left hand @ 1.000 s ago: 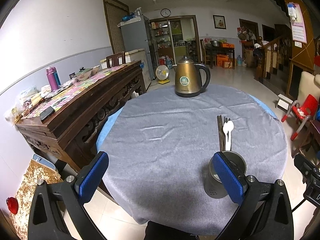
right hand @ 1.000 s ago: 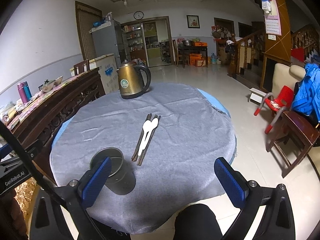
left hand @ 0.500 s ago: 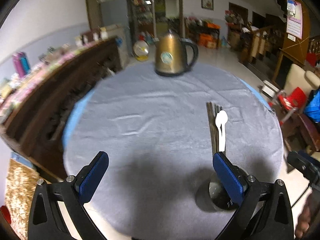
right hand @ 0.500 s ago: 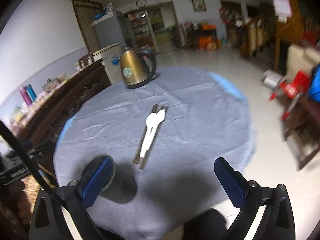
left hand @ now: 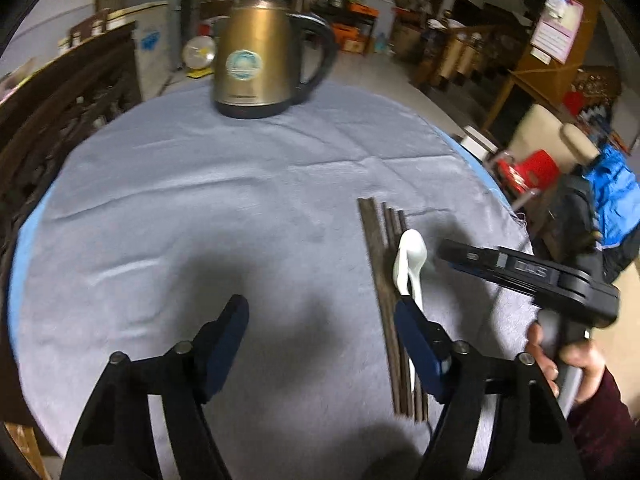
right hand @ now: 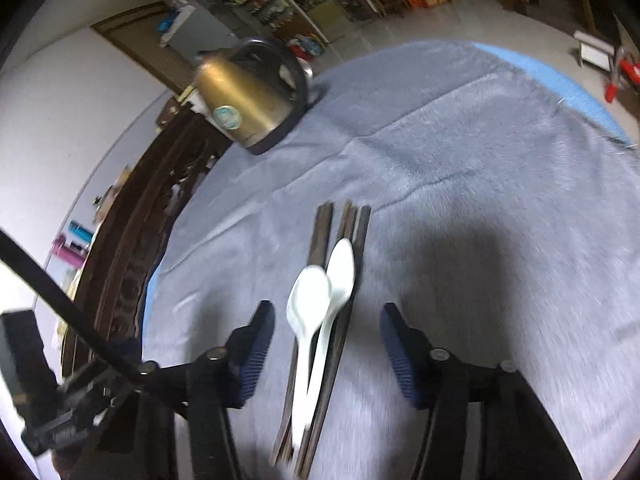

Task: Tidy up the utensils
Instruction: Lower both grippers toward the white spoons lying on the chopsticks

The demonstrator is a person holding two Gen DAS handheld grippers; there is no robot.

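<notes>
Right fingers [right hand: 326, 344]: part-open and had just been narrowing; the two blue pads straddled the utensil bundle without touching it, nothing gripped.
Left fingers [left hand: 320, 344]: also part-open and had just been narrowing; they hung over bare cloth with nothing between them, the right-hand pad just beside the bundle's near half.
Right gripper seen from the left: its black body [left hand: 532, 276] reached in from the right, held by a hand [left hand: 568, 356] in a dark red sleeve.
Spoons [right hand: 320, 304]: two white spoons lay on top of the sticks, bowls pointing away, one overlapping the other. They looked light, stiff and glossy, so likely slippery; if ceramic, they would chip when dropped. The narrow handles just ahead of the pads seemed the best hold.
Chopsticks [right hand: 320, 232]: several dark sticks lay side by side under the spoons, flat on the surface. Thin, rigid and light, they would probably roll or splay unless pinched across the bundle near mid-length.
Surface [right hand: 460, 152]: a round top under a soft grey cloth, which might bunch under a scraping pad.
Kettle [left hand: 256, 60]: a brass-coloured kettle stood at the far edge, well apart.
</notes>
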